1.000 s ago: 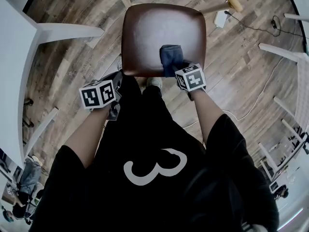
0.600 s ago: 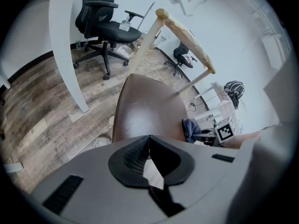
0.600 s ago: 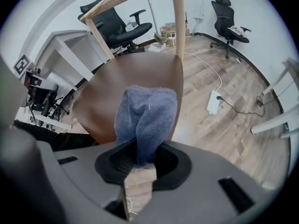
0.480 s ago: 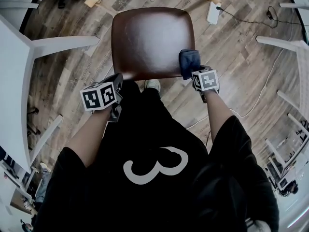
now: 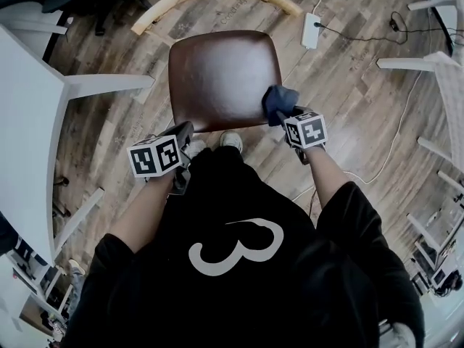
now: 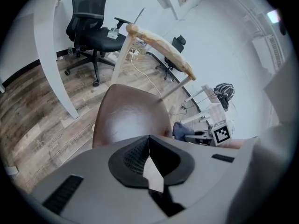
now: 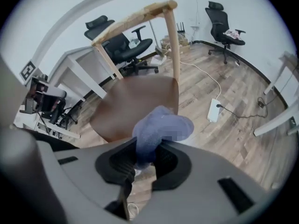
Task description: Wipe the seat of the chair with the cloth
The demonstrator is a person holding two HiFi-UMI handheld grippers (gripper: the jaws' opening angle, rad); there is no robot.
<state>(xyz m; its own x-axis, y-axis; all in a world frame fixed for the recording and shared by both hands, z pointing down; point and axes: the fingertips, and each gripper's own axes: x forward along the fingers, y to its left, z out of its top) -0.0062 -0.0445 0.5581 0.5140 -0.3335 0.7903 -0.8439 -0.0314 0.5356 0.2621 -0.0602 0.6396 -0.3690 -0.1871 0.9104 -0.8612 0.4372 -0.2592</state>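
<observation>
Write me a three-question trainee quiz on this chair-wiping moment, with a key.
1. True or false: the left gripper is shut with nothing between its jaws.
2. Which gripper holds the cloth? A) the left gripper B) the right gripper C) neither
3. Fill in: in the head view, the cloth sits at the front ___ corner of the seat.
Key: 1 true; 2 B; 3 right.
</observation>
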